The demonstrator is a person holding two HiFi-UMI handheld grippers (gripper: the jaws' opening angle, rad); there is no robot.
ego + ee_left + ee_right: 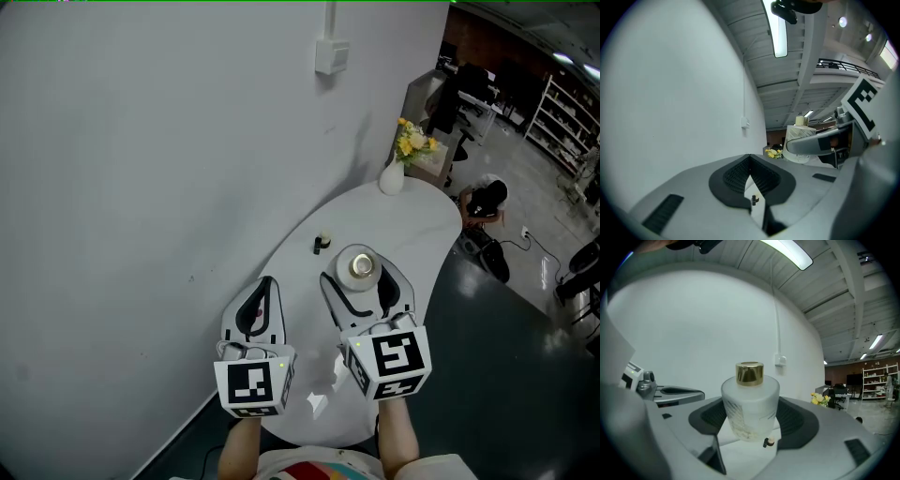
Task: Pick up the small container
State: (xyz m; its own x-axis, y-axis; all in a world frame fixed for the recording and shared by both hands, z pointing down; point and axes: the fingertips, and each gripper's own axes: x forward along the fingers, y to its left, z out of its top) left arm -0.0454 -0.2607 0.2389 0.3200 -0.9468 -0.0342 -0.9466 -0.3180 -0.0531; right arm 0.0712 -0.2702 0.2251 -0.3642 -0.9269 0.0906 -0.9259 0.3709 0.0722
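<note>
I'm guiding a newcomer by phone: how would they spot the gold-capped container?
Start at the white rounded table against the white wall; over its middle, the right tool grips a frosted white cylindrical bottle with a gold cap. Its neighbours differ: a tiny dark vial with a pale top and a white vase of yellow flowers at the far end.

Office or lab space: shelving (560, 111), desk chairs (448, 105)

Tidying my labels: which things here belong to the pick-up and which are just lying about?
Job: frosted bottle, clamped in the right gripper.
Lying about: flower vase; tiny capped item on the table; left gripper, shut and empty.
</note>
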